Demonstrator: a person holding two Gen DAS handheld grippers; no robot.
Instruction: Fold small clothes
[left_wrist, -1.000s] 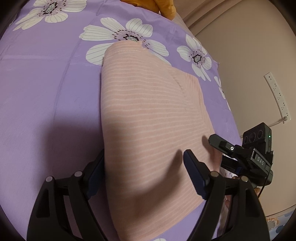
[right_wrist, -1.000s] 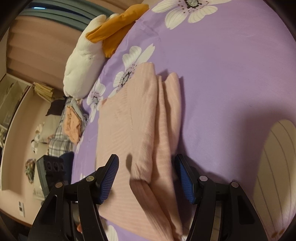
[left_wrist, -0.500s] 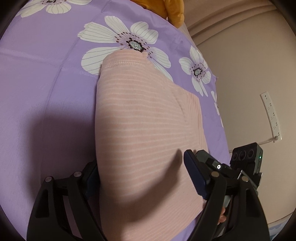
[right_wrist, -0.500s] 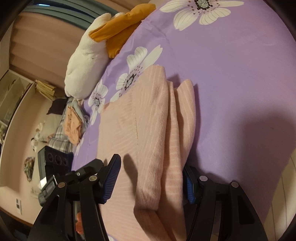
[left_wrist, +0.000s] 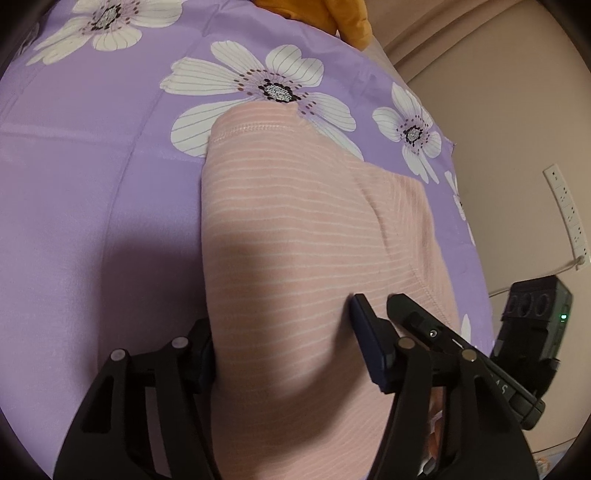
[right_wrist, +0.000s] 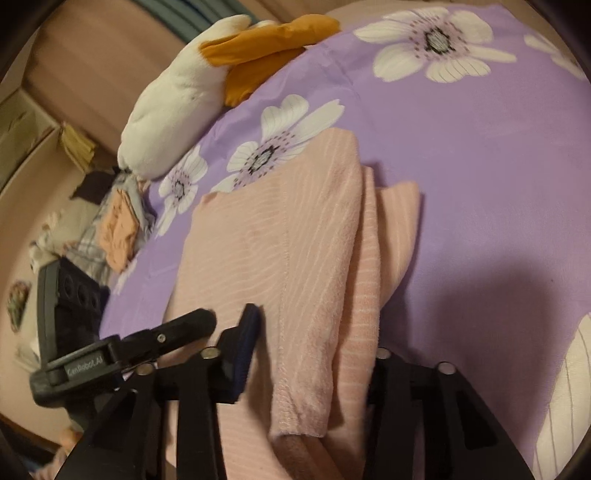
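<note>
Your left gripper (left_wrist: 284, 347) sits low over the near end of the pink striped garment (left_wrist: 314, 236), which lies folded lengthwise on the purple flowered bedsheet (left_wrist: 92, 184). Its fingers (left_wrist: 369, 347) have just been closing around a raised hump of the cloth; one pad is hidden behind the fabric, so you cannot tell whether they press it yet. Your right gripper (right_wrist: 314, 354) straddles the layered edge of the same garment (right_wrist: 258, 236), its fingers (right_wrist: 245, 347) also just narrowing; the right-hand pad is buried in the folds, so grip is unclear. A white and orange plush toy (right_wrist: 192, 92) rests at the bed's far edge.
</note>
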